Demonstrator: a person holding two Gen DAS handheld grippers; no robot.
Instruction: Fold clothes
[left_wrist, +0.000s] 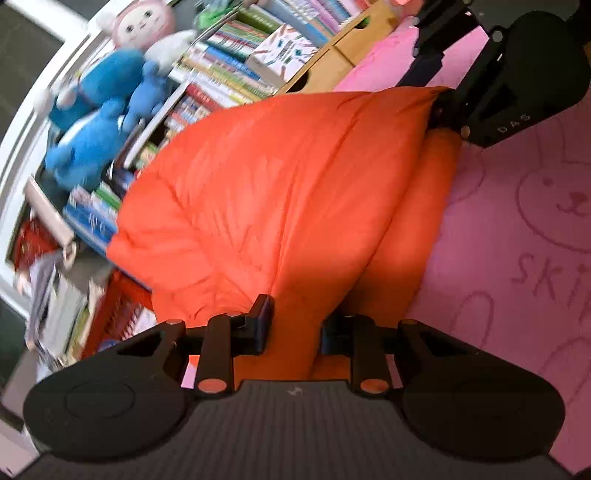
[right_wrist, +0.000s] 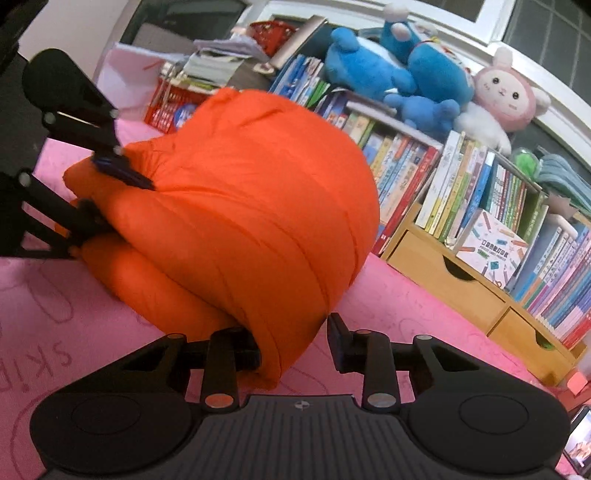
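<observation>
An orange puffy garment (left_wrist: 280, 192) is doubled over on a pink mat (left_wrist: 517, 258). My left gripper (left_wrist: 293, 328) has a fold of it between its fingers at the near edge. The other gripper's fingers (left_wrist: 447, 107) hold the far corner. In the right wrist view the same orange garment (right_wrist: 258, 221) rises in a bulging fold; my right gripper (right_wrist: 295, 343) has its lower edge between the fingers, the right finger standing a little off the cloth. The left gripper (right_wrist: 107, 195) clamps the garment's far left end.
A wooden bookshelf with drawers (right_wrist: 461, 280) full of books stands behind the mat. Blue plush toys (right_wrist: 388, 74) and a pink plush toy (right_wrist: 506, 96) sit on top. A red basket (right_wrist: 170, 107) with papers stands at the left end.
</observation>
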